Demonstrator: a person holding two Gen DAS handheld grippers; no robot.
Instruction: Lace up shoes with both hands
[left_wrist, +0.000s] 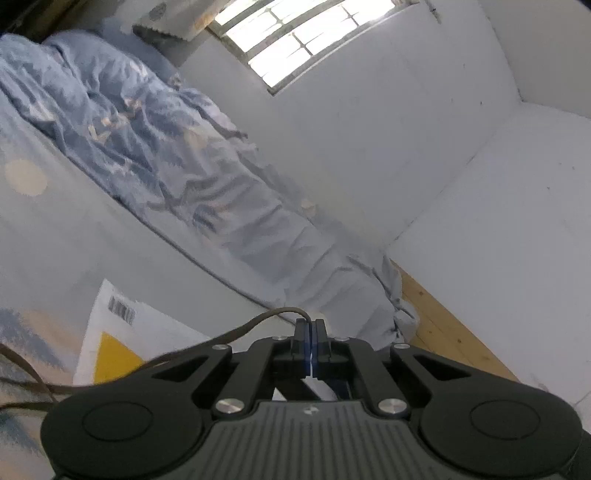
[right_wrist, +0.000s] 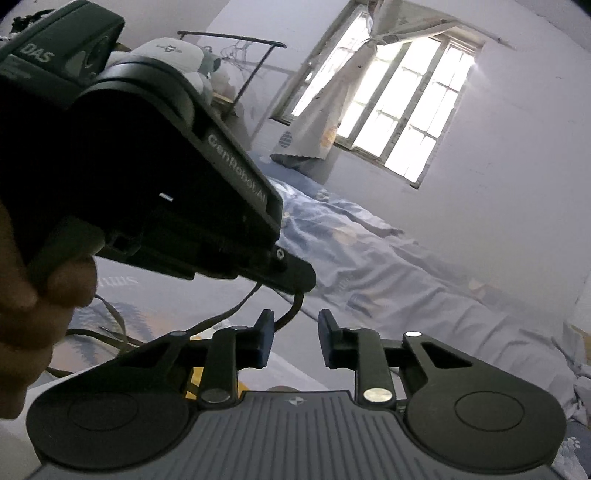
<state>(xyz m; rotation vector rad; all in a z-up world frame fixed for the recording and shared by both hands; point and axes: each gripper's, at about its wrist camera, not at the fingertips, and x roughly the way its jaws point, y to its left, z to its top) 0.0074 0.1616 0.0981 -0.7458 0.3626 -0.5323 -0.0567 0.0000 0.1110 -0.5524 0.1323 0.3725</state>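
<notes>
A dark brown shoelace (left_wrist: 236, 330) runs in from the left over the bed and curves into the tips of my left gripper (left_wrist: 311, 325), which is shut on its end. In the right wrist view the left gripper (right_wrist: 304, 282) reaches in from the upper left, held by a person's hand (right_wrist: 29, 306), and the shoelace (right_wrist: 221, 317) hangs from its tip. My right gripper (right_wrist: 295, 325) stands just below that tip, open. The lace drops behind the gap, close to the left blue pad, and the pads do not press on it. No shoe shows in either view.
A bed with a rumpled blue quilt (left_wrist: 155, 147) fills the space ahead, against a white wall with a bright window (right_wrist: 399, 110). A white and yellow package with a barcode (left_wrist: 114, 332) lies on the bed at the left. Wooden boards (left_wrist: 443, 332) show at the right.
</notes>
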